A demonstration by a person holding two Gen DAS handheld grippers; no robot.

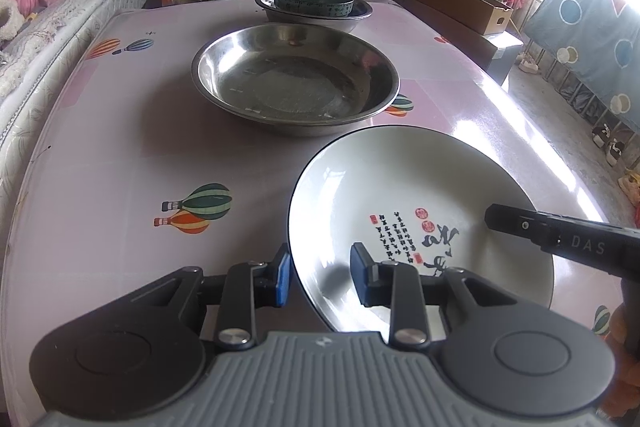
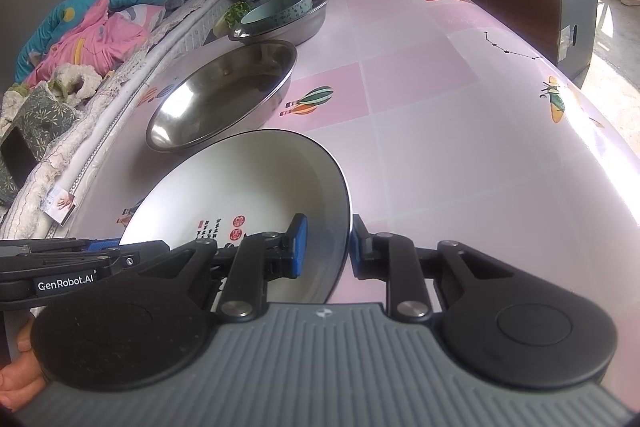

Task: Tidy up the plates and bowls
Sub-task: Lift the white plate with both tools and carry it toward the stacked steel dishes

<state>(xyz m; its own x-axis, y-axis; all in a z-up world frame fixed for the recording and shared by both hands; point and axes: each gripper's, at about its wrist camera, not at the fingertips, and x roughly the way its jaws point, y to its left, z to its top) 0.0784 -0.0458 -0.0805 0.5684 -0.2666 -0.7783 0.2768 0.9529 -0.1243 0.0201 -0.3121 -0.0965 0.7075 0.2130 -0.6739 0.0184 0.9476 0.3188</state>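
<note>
Both grippers pinch the white calligraphy plate by opposite rims, tilted above the pink table.
Left gripper and right gripper clamped on it — next, probably carry it level toward the steel basin just beyond.

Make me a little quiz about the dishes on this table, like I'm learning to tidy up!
1. True or false: the teal bowl sits inside the far steel basin.
2. Pick one: the left tool and the right tool each have one finger on either side of the rim of what?
A. the white plate
B. the teal bowl
C. a spoon
3. Count: how many steel basins stand on the table?

Key:
1. True.
2. A.
3. Two: the far steel basin and the empty near steel basin.
</note>
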